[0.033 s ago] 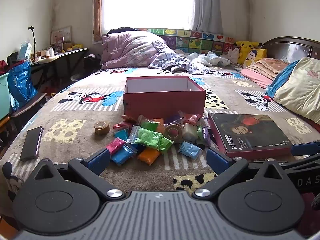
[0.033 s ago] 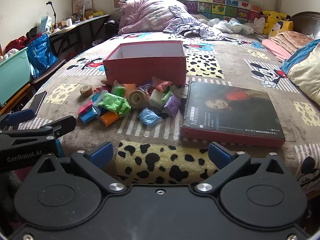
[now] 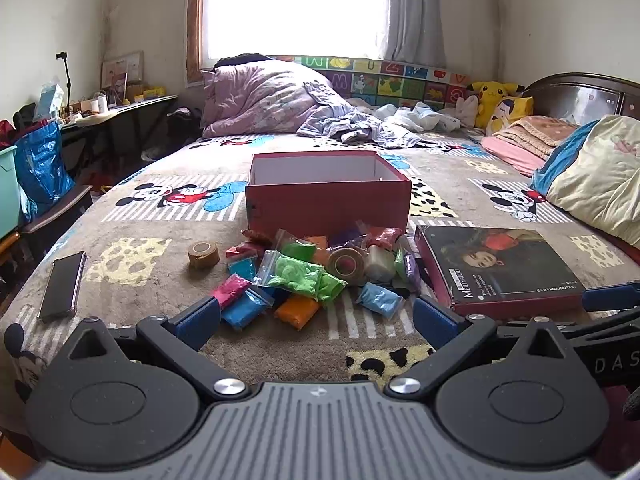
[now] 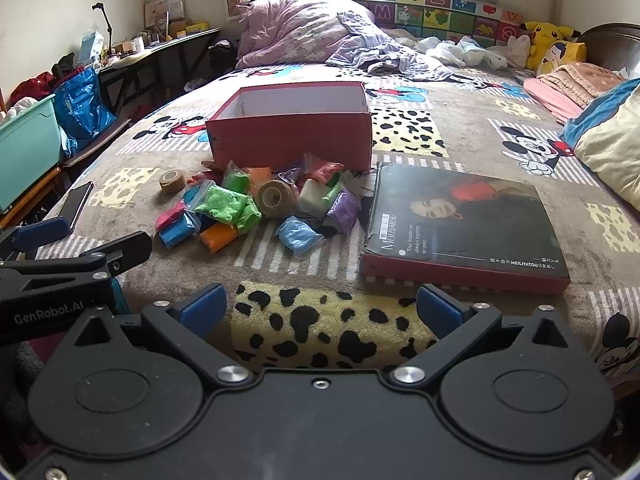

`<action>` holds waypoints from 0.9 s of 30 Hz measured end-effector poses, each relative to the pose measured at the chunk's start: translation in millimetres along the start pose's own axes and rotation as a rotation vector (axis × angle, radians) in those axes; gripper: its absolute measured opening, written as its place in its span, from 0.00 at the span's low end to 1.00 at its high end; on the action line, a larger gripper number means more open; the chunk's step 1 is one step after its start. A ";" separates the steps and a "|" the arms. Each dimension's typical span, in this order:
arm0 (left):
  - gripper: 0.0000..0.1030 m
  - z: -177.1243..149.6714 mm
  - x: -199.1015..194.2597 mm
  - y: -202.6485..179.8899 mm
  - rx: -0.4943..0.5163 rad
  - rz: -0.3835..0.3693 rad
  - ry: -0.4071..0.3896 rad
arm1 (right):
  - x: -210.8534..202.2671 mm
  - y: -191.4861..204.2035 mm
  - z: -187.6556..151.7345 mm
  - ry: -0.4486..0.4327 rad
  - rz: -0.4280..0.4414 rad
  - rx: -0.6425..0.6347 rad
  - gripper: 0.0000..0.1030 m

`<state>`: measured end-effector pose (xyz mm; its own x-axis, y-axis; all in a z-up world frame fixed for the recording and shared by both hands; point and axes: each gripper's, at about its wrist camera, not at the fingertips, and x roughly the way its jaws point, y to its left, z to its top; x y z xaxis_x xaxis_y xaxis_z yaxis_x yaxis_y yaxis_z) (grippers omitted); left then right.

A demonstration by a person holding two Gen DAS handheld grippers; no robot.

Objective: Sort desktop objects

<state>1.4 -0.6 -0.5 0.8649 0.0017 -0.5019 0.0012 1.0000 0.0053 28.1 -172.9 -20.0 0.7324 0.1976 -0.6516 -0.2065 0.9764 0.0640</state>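
Nothing moved vs earlier, L tongs (image 3: pixel 316 314) & R tongs (image 4: pixel 322 306) both agape, empty, clay bags (image 3: pixel 300 276) untouched

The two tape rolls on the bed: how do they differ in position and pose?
The smaller tape roll lies flat and alone on the blanket, left of the pile. The larger tape roll sits tipped on its side among the bags, its hole facing the camera. Both are tan and lie before the red box.
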 end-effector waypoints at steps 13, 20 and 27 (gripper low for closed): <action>1.00 -5.1 1.8 -1.2 0.001 -0.007 0.021 | 4.0 -0.3 -0.6 0.017 -0.015 -0.010 0.99; 1.00 -5.5 2.4 -1.9 0.001 -0.007 0.028 | 3.1 1.5 -2.5 0.011 -0.019 -0.016 1.00; 1.00 -5.9 3.4 -0.9 -0.002 -0.005 0.035 | 4.1 -0.5 -3.0 0.017 -0.012 -0.015 1.00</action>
<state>1.4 -1.5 -7.3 0.8469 -0.0036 -0.5317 0.0048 1.0000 0.0008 29.3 -172.8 -24.9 0.7238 0.1841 -0.6650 -0.2073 0.9772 0.0450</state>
